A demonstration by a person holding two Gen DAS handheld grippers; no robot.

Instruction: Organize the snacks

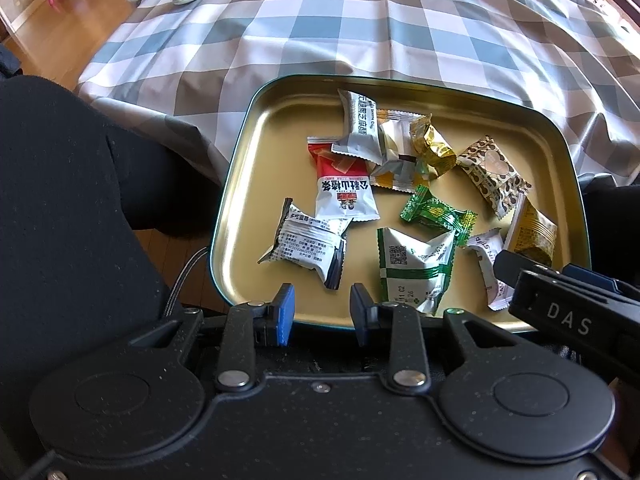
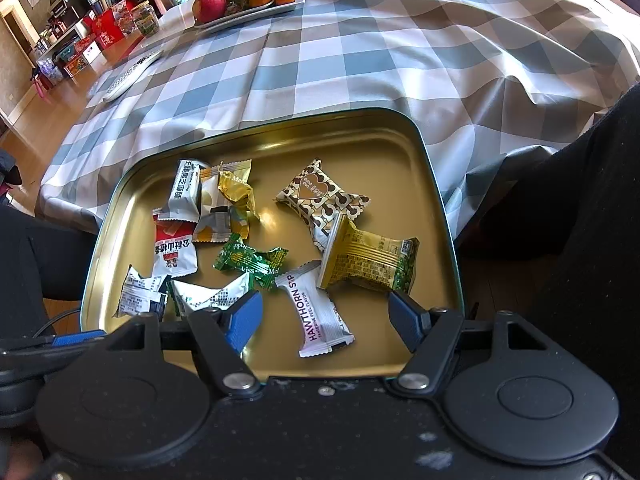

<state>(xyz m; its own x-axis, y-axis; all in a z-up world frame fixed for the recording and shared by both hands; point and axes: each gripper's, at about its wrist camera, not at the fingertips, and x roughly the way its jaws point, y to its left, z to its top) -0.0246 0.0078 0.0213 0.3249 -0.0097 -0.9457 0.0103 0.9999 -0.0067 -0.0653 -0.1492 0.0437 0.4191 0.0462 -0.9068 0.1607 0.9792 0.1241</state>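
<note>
Now my right tool is wide open over the hawthorn candy lying in the gold tin tray, left tool narrower and empty; light, crinkly, slippery wrapper, so I'd pinch across its padded middle.

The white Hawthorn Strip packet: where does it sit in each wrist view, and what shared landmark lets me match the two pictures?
Left wrist view: the Hawthorn Strip packet lies at lower right of the tin tray, partly hidden by the right hand-held gripper.
Right wrist view: the packet lies low and central, between that gripper's open fingers.
Shared landmark: the green candy, just beyond the packet in both.
</note>
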